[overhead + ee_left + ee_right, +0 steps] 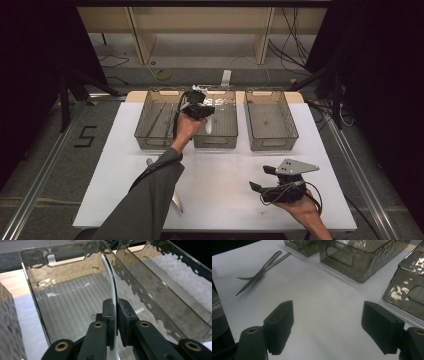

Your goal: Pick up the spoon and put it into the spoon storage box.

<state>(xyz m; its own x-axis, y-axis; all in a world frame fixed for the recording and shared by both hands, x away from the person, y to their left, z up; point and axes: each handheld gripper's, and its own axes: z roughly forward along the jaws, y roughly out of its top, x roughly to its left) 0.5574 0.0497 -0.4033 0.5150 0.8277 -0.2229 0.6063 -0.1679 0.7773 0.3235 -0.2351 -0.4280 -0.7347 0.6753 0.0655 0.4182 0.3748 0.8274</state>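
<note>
Over the middle tray (223, 131) of three smoked-plastic trays on the white bench (225, 185), the left hand-held gripper (200, 111) pinches a thin white curved strip (111, 285), its jaws pressed on the strip's lower part while the rest rises above the tray's ribbed floor. Nearer the person than that tray, the right hand-held gripper (260, 180) hangs just above the bench, jaws spread wide with nothing between them. Metal scissors (259, 271) lie flat on the bench, left of the middle tray's near end.
</note>
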